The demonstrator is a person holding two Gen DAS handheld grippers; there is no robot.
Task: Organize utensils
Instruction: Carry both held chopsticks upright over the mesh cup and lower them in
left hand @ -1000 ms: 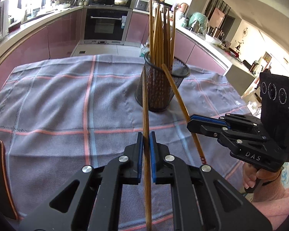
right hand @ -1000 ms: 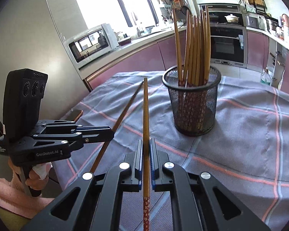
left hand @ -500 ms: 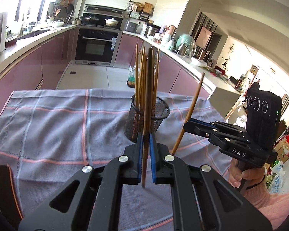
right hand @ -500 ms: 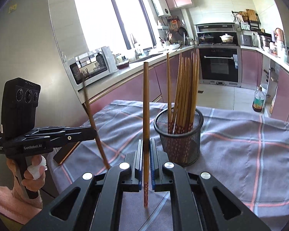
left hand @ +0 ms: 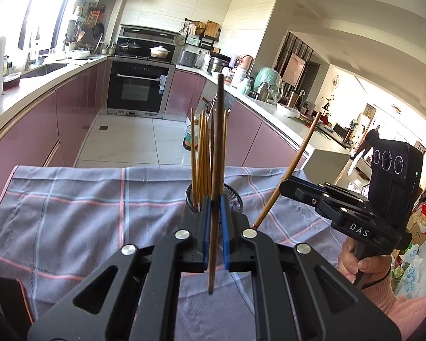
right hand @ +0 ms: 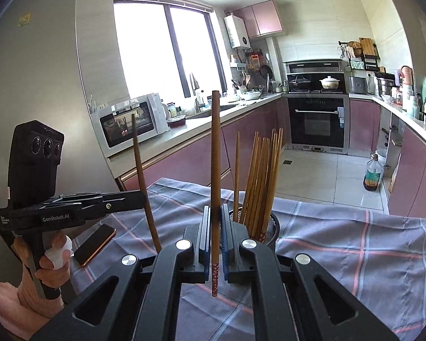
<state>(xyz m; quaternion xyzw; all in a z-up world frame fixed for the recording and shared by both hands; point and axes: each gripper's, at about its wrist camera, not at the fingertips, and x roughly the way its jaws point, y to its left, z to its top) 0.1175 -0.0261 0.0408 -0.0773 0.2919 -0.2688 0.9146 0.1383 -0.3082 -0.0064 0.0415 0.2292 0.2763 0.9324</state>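
Bright daylight, window [right hand: 162,45] glare, fisheye-warped edges, sharp

Both grippers now sit higher than a second ago and point less steeply down, so more of the kitchen shows above the cloth in both views. The left gripper [left hand: 213,236] carries its chopstick [left hand: 217,153] upright, its lower end clear of the cloth [left hand: 71,213] it lay along before. The right gripper [right hand: 213,241] likewise has its chopstick [right hand: 215,170] lifted off the cloth, standing upright beside the mesh holder [right hand: 271,231].
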